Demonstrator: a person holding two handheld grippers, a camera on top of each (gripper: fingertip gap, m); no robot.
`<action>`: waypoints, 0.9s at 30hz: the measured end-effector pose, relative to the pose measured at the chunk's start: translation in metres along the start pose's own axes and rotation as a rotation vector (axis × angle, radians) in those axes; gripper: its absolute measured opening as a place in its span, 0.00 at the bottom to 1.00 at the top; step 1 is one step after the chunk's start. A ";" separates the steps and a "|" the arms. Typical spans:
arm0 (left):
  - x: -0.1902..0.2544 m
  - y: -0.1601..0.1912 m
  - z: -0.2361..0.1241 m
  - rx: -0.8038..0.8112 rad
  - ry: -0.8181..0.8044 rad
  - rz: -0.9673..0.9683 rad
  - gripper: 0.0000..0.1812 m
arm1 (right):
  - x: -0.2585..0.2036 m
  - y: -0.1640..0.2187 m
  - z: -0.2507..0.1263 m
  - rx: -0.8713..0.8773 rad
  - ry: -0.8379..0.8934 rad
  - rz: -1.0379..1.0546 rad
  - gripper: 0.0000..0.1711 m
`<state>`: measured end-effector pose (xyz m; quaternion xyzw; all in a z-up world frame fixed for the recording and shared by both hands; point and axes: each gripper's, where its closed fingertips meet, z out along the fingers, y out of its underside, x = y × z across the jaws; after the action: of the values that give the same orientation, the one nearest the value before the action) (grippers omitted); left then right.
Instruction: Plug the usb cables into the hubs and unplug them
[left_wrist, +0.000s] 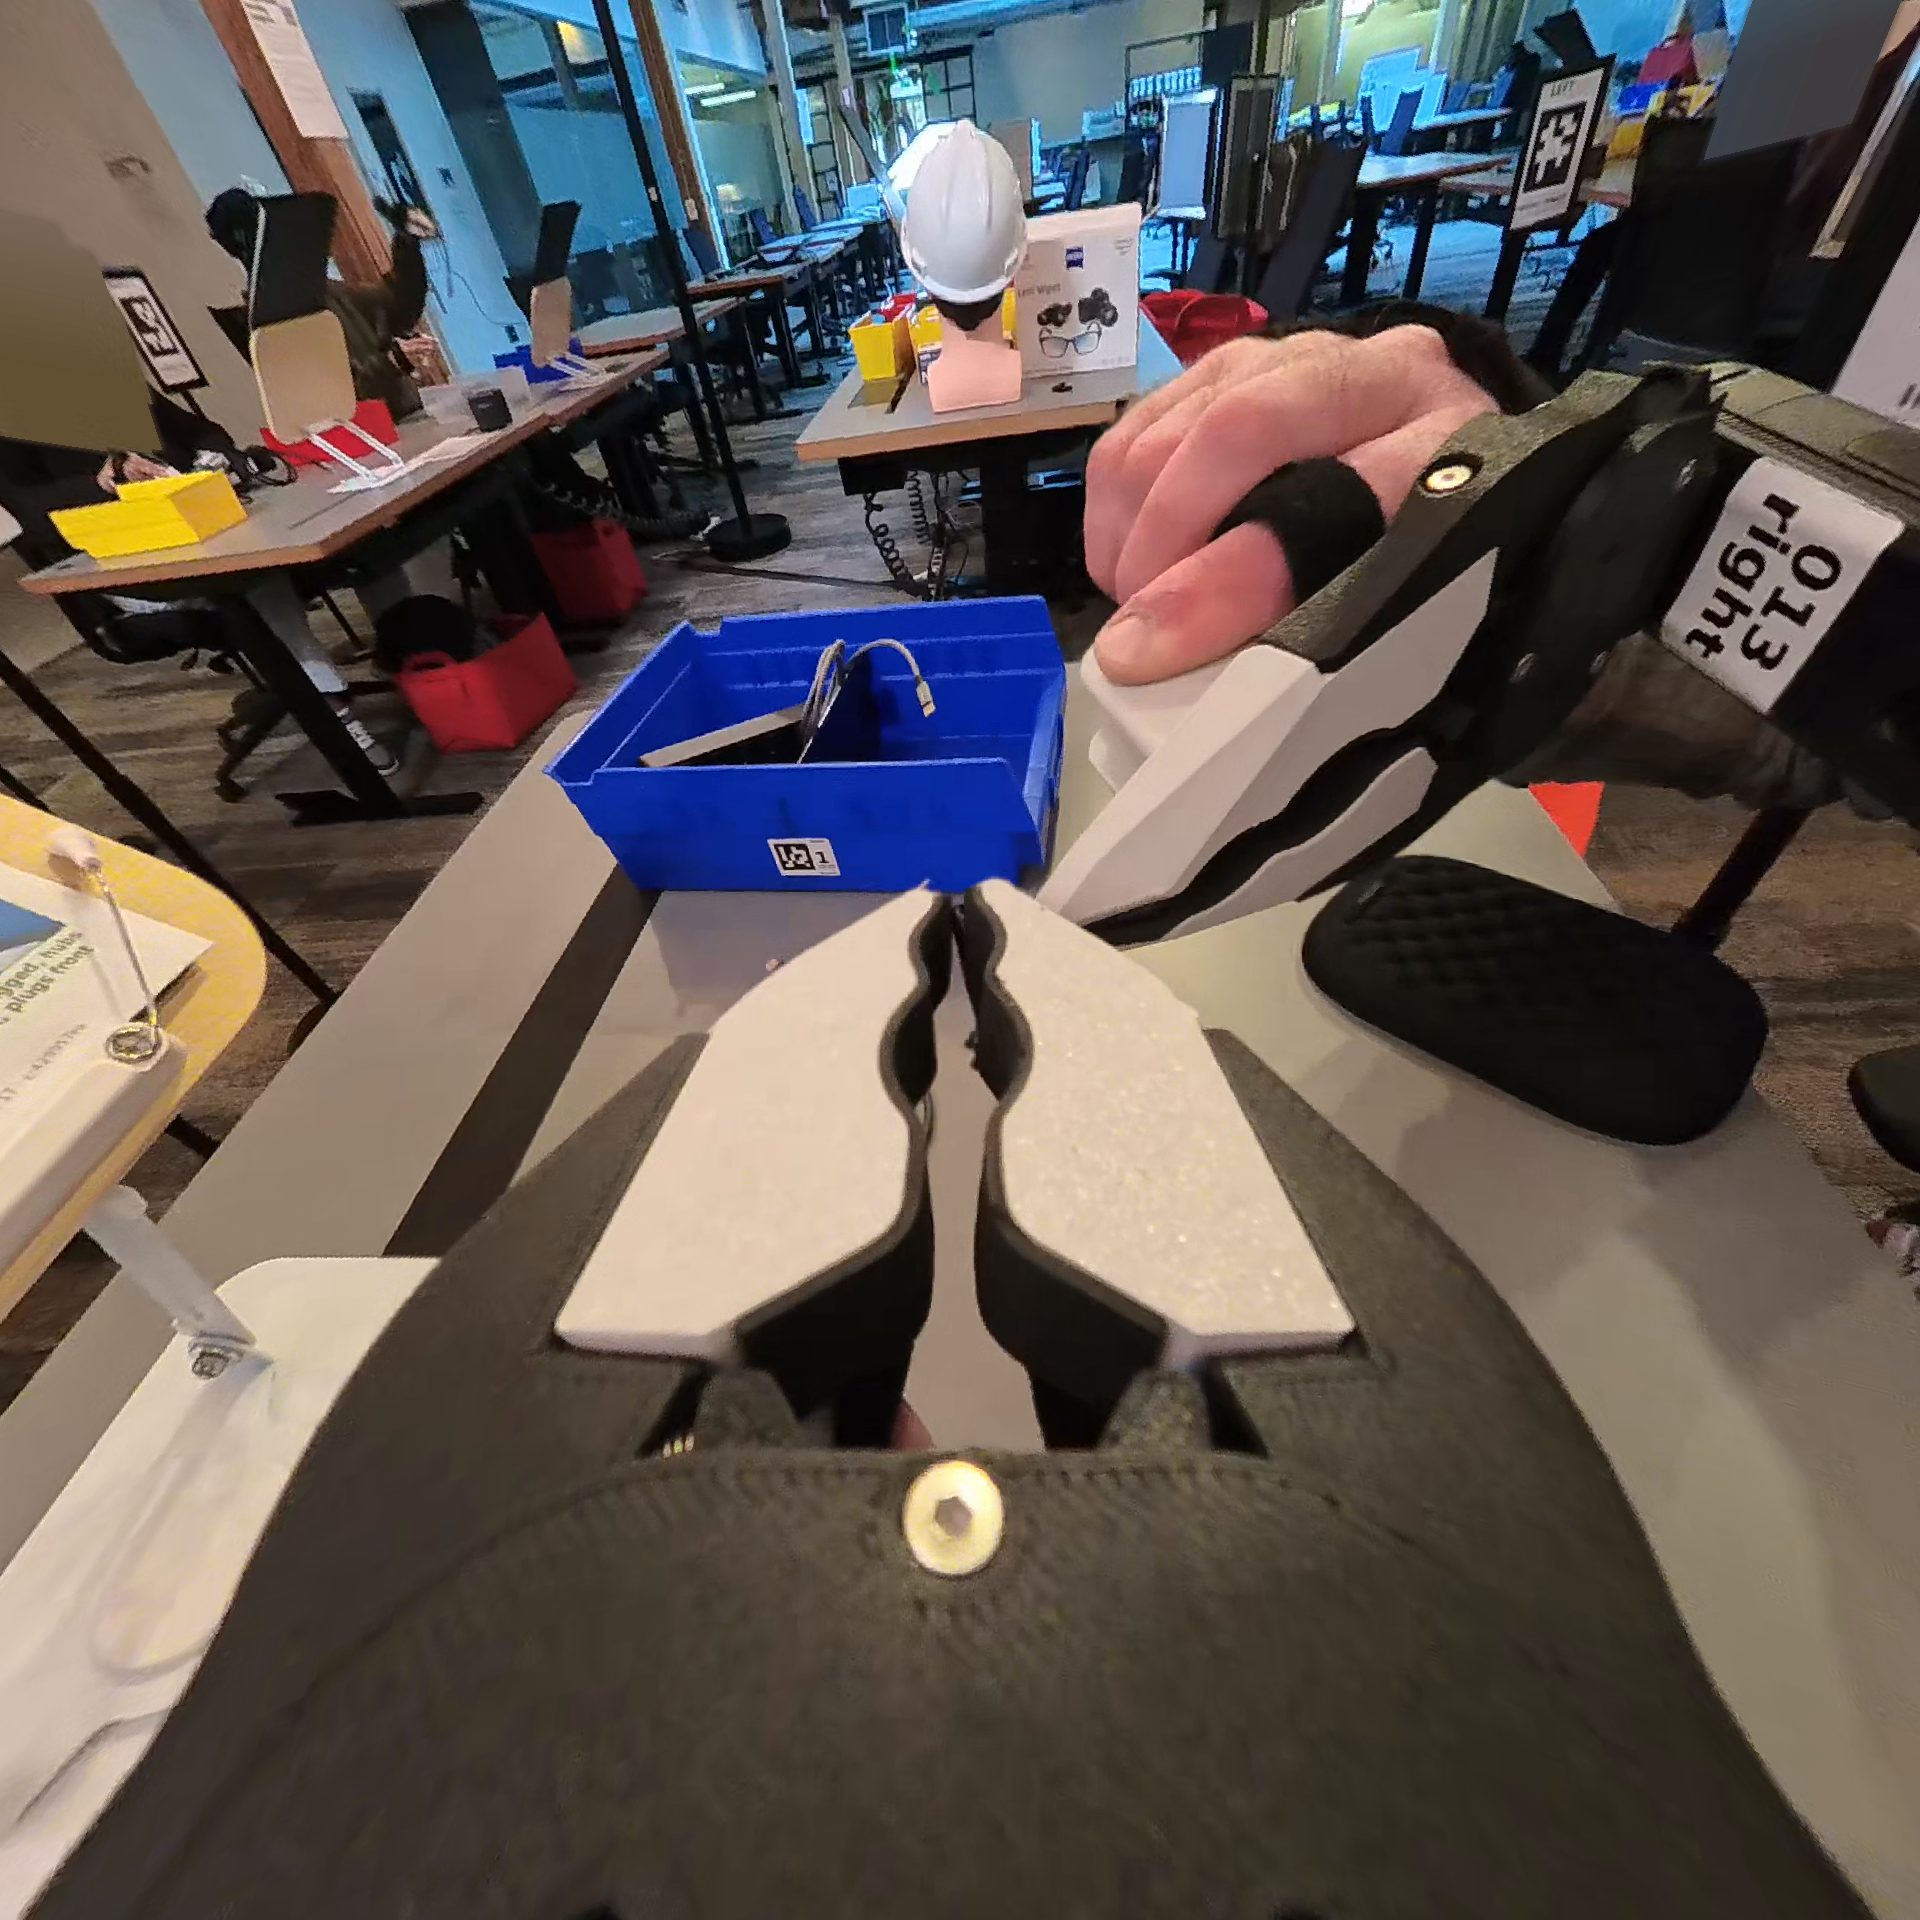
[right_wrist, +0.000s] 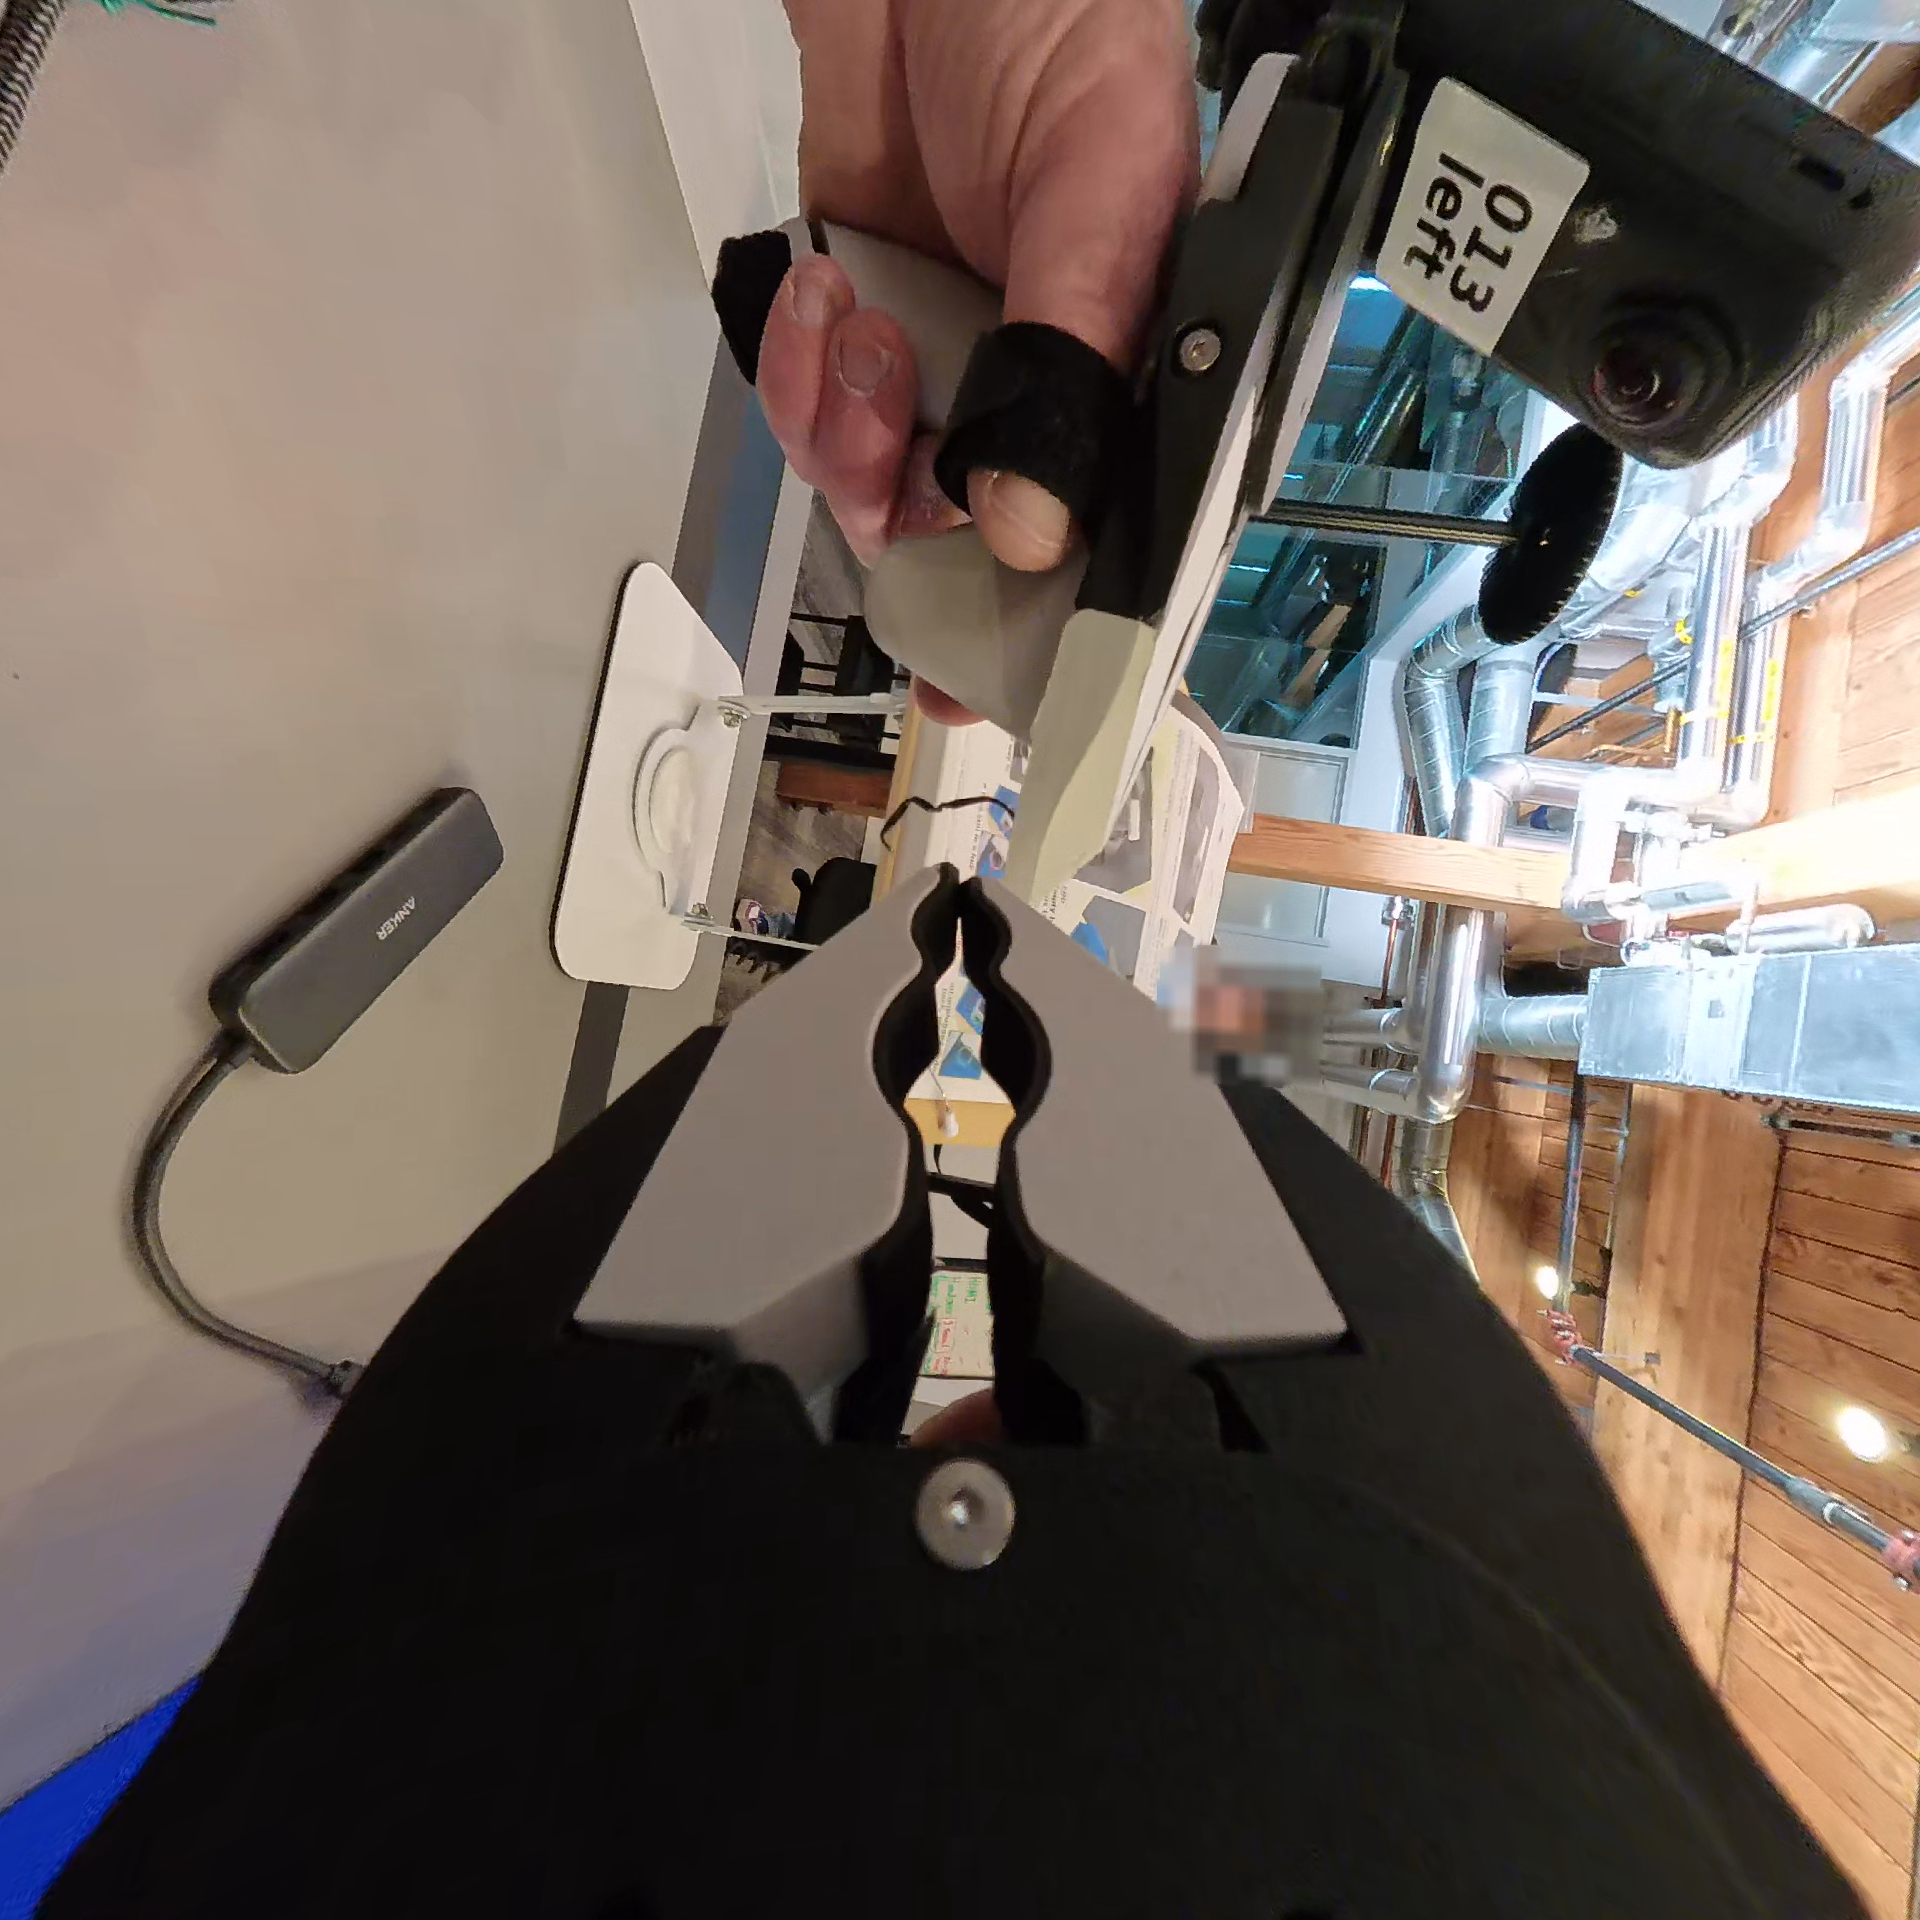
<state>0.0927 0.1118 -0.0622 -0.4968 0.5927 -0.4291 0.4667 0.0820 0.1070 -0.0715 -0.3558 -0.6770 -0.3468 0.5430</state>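
Observation:
In the left wrist view my left gripper (left_wrist: 956, 906) is shut with nothing between its pads, just above the grey table (left_wrist: 1455, 1351) in front of a blue bin (left_wrist: 831, 821). The bin holds a dark hub (left_wrist: 727, 740) and a grey braided cable (left_wrist: 883, 657) whose plug sticks up. My right gripper (left_wrist: 1081, 906), held by a hand, comes in from the right beside the bin. In the right wrist view my right gripper (right_wrist: 956, 883) is shut and holds nothing. A grey hub (right_wrist: 358, 930) with its own cable (right_wrist: 156, 1195) lies on the table (right_wrist: 260, 416). The left gripper (right_wrist: 1039, 852) is close by.
A black padded rest (left_wrist: 1527, 997) lies on the table at the right. A white stand base (right_wrist: 644, 779) sits at the table's edge, also in the left wrist view (left_wrist: 208, 1507), holding papers (left_wrist: 62, 997). Desks, red bags and chairs stand beyond. The grippers are tip to tip, or close to it.

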 end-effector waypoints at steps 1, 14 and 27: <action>0.000 -0.003 -0.001 0.012 0.004 -0.005 0.01 | 0.002 0.000 0.000 0.001 0.005 0.009 0.00; -0.040 -0.041 -0.025 0.354 -0.192 -0.187 0.00 | 0.046 0.009 0.006 -0.001 0.171 0.617 0.39; -0.025 -0.036 -0.017 0.189 -0.267 0.101 0.01 | 0.054 0.014 0.016 0.023 0.031 0.847 0.05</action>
<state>0.0843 0.1323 -0.0203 -0.4728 0.5067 -0.3890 0.6070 0.0780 0.1334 -0.0198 -0.5913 -0.4666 -0.0910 0.6514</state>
